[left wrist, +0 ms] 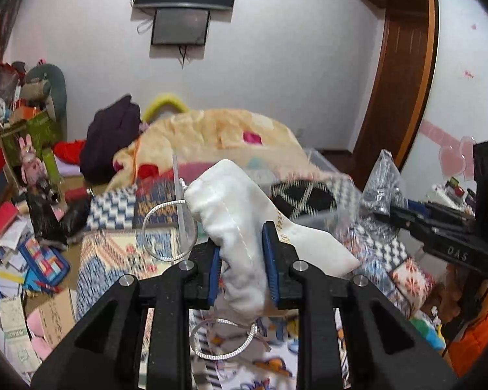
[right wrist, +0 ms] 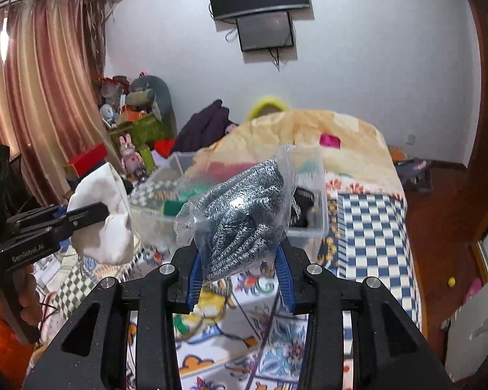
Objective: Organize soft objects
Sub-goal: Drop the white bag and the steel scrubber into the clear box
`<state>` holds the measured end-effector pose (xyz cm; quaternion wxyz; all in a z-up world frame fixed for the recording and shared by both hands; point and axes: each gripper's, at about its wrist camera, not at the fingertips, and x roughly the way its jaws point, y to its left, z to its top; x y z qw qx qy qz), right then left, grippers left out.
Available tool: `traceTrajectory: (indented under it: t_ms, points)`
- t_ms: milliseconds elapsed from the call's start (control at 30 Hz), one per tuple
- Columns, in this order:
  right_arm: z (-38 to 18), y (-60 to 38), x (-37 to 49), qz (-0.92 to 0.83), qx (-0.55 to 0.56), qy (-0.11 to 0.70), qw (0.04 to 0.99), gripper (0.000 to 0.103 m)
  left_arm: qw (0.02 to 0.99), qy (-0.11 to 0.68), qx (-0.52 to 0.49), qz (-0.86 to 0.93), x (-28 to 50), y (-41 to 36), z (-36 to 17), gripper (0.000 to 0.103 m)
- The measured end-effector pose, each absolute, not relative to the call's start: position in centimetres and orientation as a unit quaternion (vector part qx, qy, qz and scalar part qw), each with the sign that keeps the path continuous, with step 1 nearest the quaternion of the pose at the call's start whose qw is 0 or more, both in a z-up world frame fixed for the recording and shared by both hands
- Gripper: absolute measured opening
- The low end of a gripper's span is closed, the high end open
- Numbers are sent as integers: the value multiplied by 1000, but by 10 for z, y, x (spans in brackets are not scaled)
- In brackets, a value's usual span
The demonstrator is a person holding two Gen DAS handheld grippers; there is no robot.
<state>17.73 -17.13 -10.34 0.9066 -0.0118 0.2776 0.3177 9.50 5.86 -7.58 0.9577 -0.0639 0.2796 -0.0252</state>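
Note:
My left gripper is shut on a white drawstring pouch, lifted above the patterned bed; silver cord loops hang from it. In the right wrist view the same pouch shows at the left, clamped in the left gripper. My right gripper is shut on a clear plastic bag of grey knit gloves, held up in front of a clear plastic bin. That bag and the right gripper appear at the right of the left wrist view.
The clear bin on the bed holds folded fabric. A peach blanket is heaped behind it, and a dark garment lies beyond. Boxes, toys and papers clutter the floor at left. A wooden wardrobe stands at the right.

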Motion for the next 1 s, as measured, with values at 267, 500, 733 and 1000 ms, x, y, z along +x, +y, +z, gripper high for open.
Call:
traceTrajectory:
  t_ms: [267,500,733,1000]
  points:
    - [-85,-156,198,322,-8,253,912,36,967,248,-58,3,121,66,-54,24]
    - [-85,-134,220,325,-4,259,910,36,968,246,-41,32,146,67,-59,24]
    - [-100,-111,236,330,-23,285,900,36,959,273,-66,37,176,72,-78,24]
    - [-125,-95,248,320,-52,323,889,36,948,311,-62,37,205,67,-100,24]
